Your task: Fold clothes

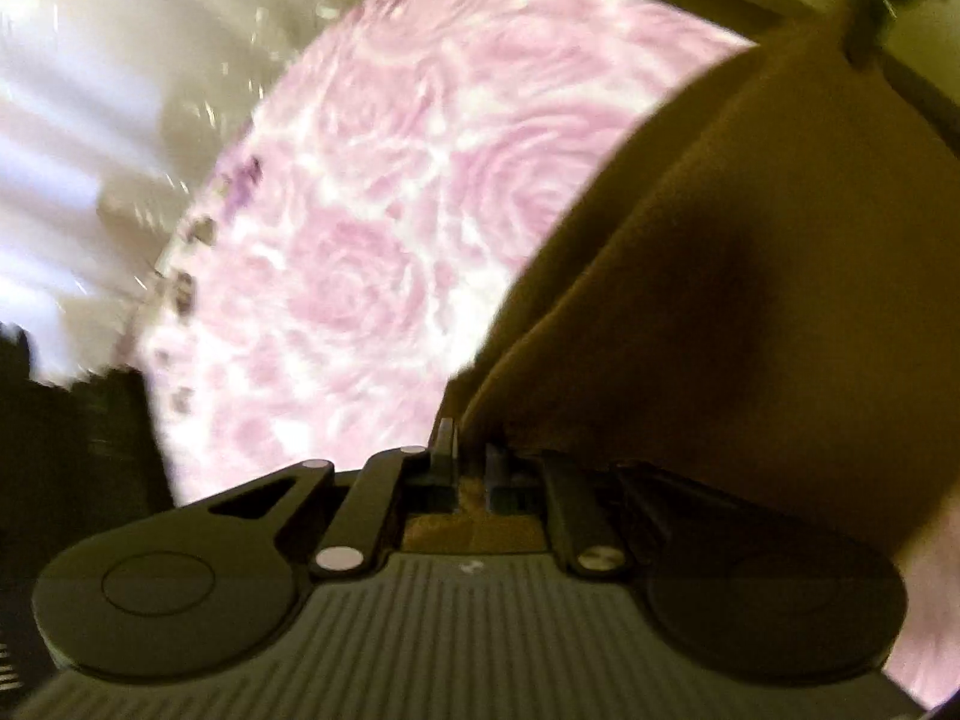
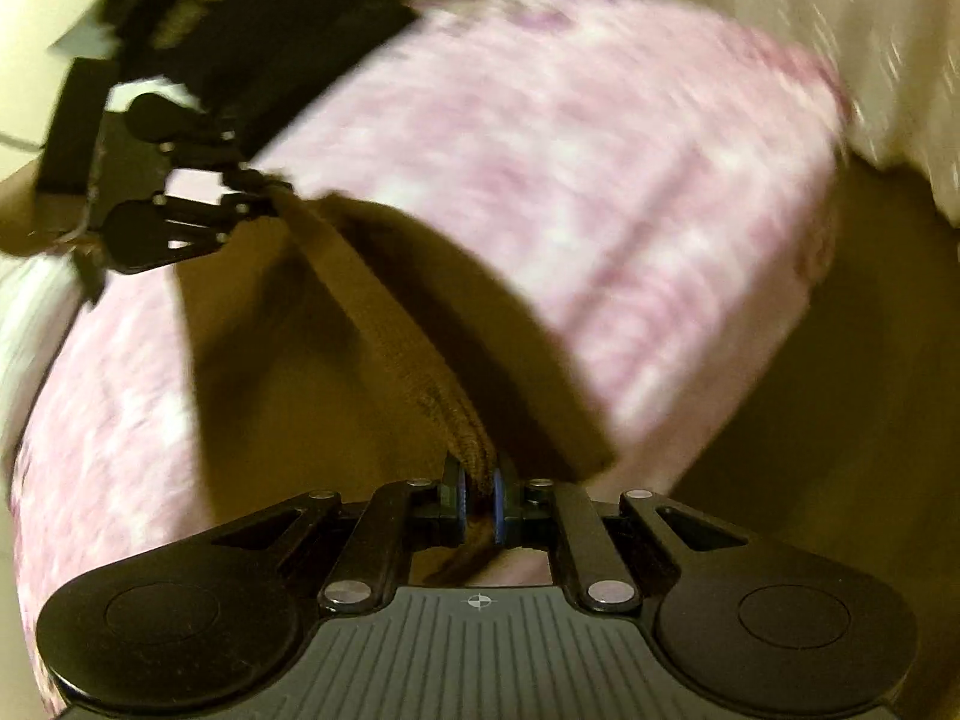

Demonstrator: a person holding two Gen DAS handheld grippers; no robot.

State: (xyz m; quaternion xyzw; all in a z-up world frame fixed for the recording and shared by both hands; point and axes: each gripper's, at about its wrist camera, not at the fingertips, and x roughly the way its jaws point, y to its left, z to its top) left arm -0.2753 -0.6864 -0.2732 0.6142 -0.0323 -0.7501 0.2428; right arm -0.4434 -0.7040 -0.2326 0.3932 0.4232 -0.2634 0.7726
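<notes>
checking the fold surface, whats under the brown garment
Under the brown garment lies a pink rose-print cover. Whatever the cloth drapes over directly stays hidden.

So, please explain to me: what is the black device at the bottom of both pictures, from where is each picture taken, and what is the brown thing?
Each picture comes from a camera mounted on a hand-held gripper, a two-finger clamp that a person carries, one per hand. The black part at the bottom is that gripper's own body. The left gripper and the right gripper are both shut on a brown garment, which hangs stretched between them. The right camera also sees the left gripper at the upper left. Beneath lies a pink rose-patterned cover. The pictures are blurred, so finer detail is unclear.
</notes>
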